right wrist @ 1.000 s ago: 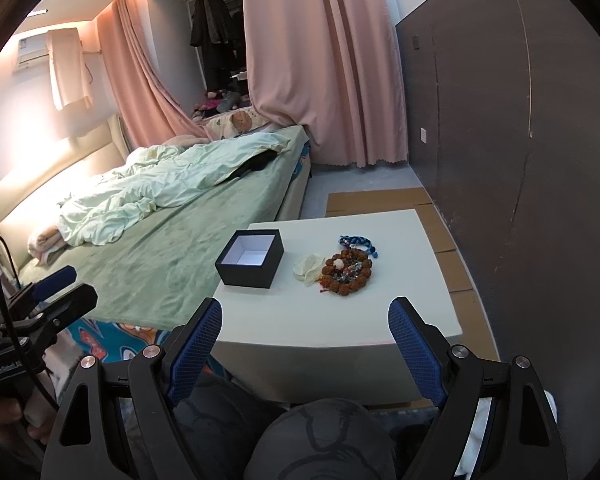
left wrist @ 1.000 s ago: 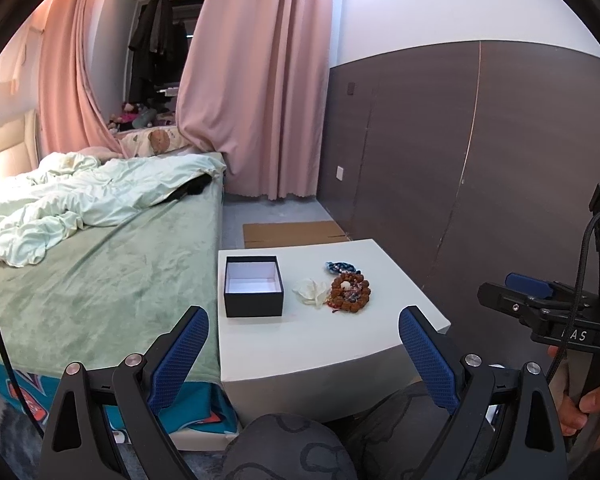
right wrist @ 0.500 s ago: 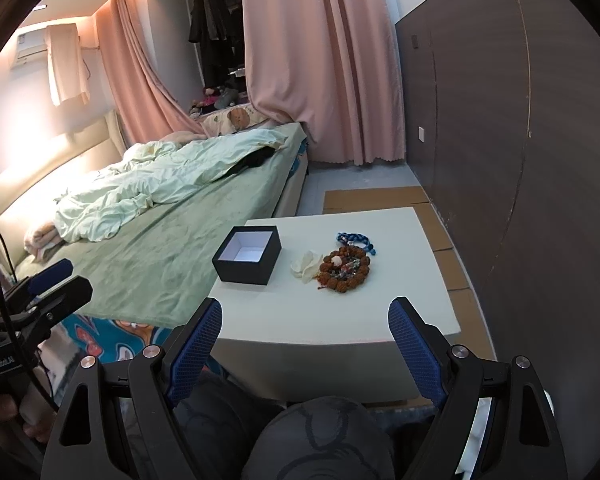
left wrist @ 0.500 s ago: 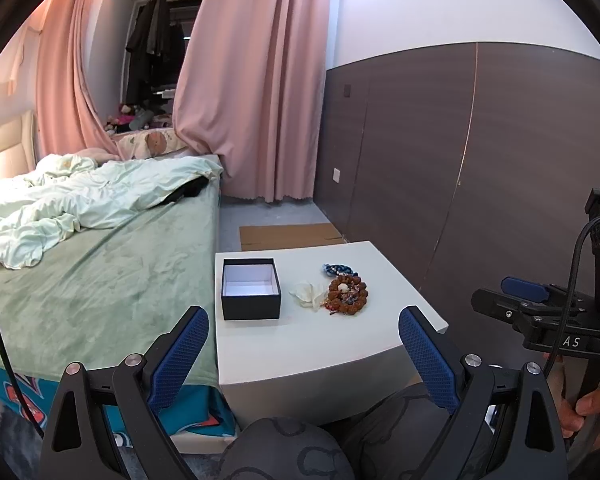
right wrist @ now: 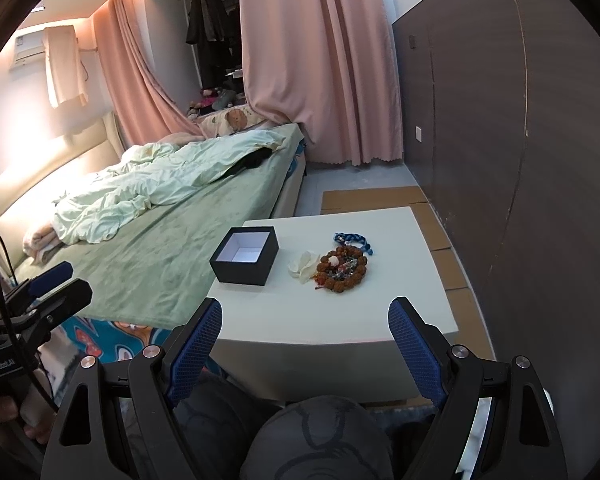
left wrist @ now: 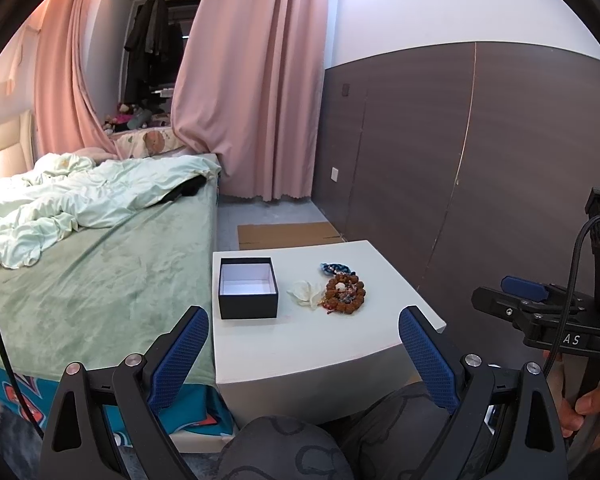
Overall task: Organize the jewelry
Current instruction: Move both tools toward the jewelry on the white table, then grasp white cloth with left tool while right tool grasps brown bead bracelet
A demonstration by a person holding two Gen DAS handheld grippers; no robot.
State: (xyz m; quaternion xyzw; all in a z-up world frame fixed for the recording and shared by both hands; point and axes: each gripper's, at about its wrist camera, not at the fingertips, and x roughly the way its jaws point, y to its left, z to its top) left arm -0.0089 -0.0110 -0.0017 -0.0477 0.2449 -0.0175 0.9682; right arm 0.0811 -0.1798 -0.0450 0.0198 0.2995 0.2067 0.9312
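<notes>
Nearest the lens, the person's knees in dark patterned fabric are showing at the bottom of both views. Just above them, the left tongs are hanging spread wide w/ nothing between the 2 blue pads; same for the right tongs, gaping wide & holding nothing. Both are hovering short of the white surface, not touching it. In the left view the right tongs' body is showing at the far right edge w/ a hand wrapping its handle; in the right view the left tongs are sitting at the far left edge.

On the surface, the black box is sitting open w/ a white lining, on the side nearest the bed. To its right, apart from it, a white flower piece is lying just beside the brown bead bracelet, touching or nearly so. Colored smaller pieces are lying inside the bead ring, too small to ID. Just behind the beads, a blue braided piece is resting.

Farther back, flat cardboard is lying on the floor beyond the surface. The green bed w/ a rumpled pale duvet is running along the left, & pink curtains are hanging at the far end by the dark wall panel.
</notes>
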